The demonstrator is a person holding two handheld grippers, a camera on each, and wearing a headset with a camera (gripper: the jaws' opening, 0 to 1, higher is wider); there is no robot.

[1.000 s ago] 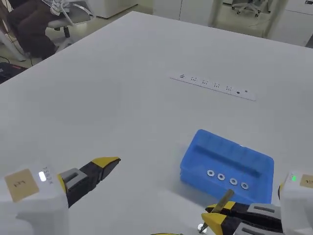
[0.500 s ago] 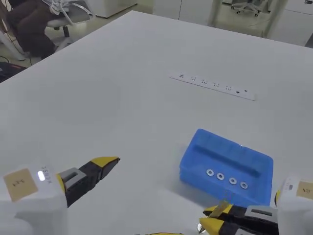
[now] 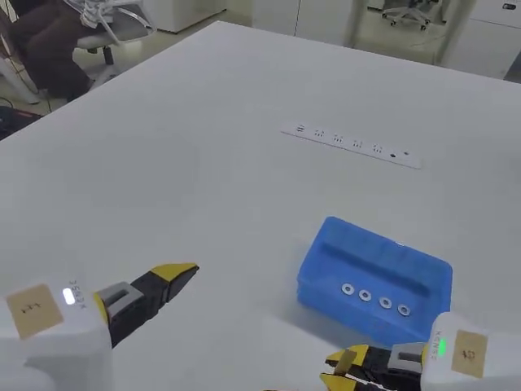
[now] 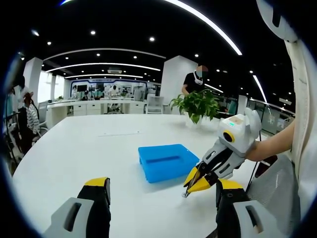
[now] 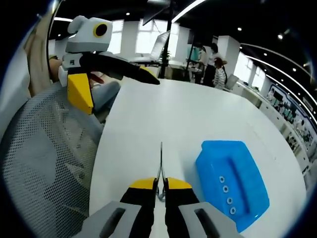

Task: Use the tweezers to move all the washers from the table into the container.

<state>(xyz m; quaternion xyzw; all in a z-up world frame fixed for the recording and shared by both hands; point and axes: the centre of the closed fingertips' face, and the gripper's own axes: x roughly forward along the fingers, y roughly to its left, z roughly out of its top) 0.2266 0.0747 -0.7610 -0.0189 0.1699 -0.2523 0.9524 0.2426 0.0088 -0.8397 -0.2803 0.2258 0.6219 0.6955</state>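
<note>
The blue container (image 3: 411,262) sits on the white table (image 3: 228,163) at the lower right, with several washers (image 3: 375,298) in a row in its groove. My right gripper (image 3: 342,368) is just in front of the container, by the table's near edge. It is shut on the thin metal tweezers (image 5: 161,166), whose tips point out over bare table left of the container (image 5: 247,168). My left gripper (image 4: 161,191) stands open and holds nothing, hovering at the lower left (image 3: 175,273). The right gripper (image 4: 200,181) faces it, with the tweezers' tip low near the tabletop.
A flat white power strip (image 3: 352,145) lies on the table beyond the container. A mesh office chair (image 5: 44,163) stands close at the near side. Office chairs (image 3: 98,28) and people are at the far left, beyond the table's edge.
My right gripper has drawn back toward the near edge, and the tweezers with the washer at their tip have left the head view. The left gripper has stayed put.
</note>
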